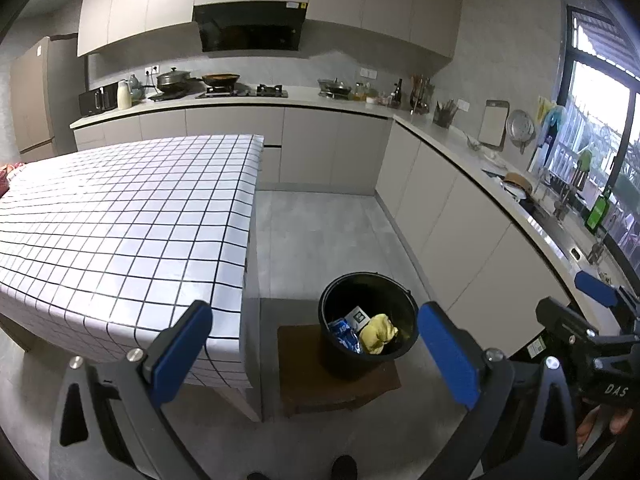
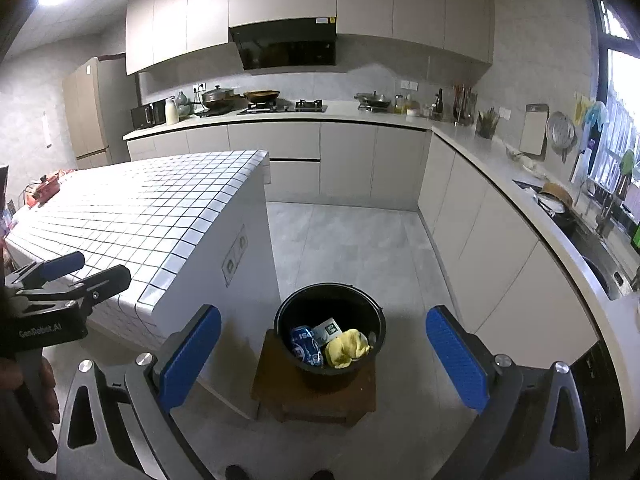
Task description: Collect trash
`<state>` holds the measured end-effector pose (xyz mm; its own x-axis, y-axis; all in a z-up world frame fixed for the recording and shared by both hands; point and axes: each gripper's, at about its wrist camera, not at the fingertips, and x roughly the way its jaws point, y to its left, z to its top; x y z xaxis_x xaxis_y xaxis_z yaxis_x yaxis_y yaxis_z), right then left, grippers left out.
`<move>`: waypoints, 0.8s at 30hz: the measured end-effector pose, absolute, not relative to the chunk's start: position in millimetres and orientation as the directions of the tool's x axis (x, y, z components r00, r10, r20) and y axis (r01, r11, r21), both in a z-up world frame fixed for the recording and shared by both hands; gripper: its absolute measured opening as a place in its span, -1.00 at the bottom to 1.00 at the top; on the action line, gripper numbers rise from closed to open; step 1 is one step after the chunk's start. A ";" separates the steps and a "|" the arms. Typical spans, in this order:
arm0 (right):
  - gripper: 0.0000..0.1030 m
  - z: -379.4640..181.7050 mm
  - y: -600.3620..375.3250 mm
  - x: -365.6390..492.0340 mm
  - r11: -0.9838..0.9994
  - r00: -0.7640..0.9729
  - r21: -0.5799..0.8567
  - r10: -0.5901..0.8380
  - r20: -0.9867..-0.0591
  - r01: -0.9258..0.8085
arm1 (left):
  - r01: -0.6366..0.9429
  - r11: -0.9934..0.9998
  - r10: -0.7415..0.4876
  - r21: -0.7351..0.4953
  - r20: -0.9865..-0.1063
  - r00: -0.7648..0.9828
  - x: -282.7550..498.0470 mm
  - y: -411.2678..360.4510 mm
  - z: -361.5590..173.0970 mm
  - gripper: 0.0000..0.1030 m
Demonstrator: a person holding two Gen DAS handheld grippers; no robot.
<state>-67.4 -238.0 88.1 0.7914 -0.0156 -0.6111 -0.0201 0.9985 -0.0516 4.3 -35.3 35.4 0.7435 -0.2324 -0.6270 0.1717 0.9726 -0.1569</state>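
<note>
Black round plastic bucket [image 2: 330, 330] on brown wooden stool [image 2: 316, 396] holds yellow crumpled wrapper [image 2: 346, 347]; both grippers [image 1: 316, 356] [image 2: 324, 360] gape wide, empty, beside white tiled counter [image 2: 160, 216].

White "DAS" stands on the black right gripper [image 1: 600, 312] body; white "GenRobot.AI" stands on the black left gripper [image 2: 76, 276] body
</note>
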 end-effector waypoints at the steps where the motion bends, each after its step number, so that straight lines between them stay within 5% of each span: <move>1: 1.00 88.2 -237.3 -67.1 0.999 0.793 -0.046 -0.014 -0.609 -0.019 | 0.171 0.973 -0.230 -0.154 -0.626 0.745 4.2 -34.2 35.4 1.00; 24: 1.00 85.7 -231.4 -65.5 0.999 0.792 -0.048 -0.012 -0.610 -0.022 | 0.168 0.974 -0.228 -0.154 -0.621 0.750 -4.2 -31.8 35.4 1.00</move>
<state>-65.5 -231.4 85.7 0.7921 -0.0123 -0.6102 -0.0218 0.9986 -0.0484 -4.2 -31.8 35.4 0.7496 -0.2278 -0.6214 0.1684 0.9736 -0.1538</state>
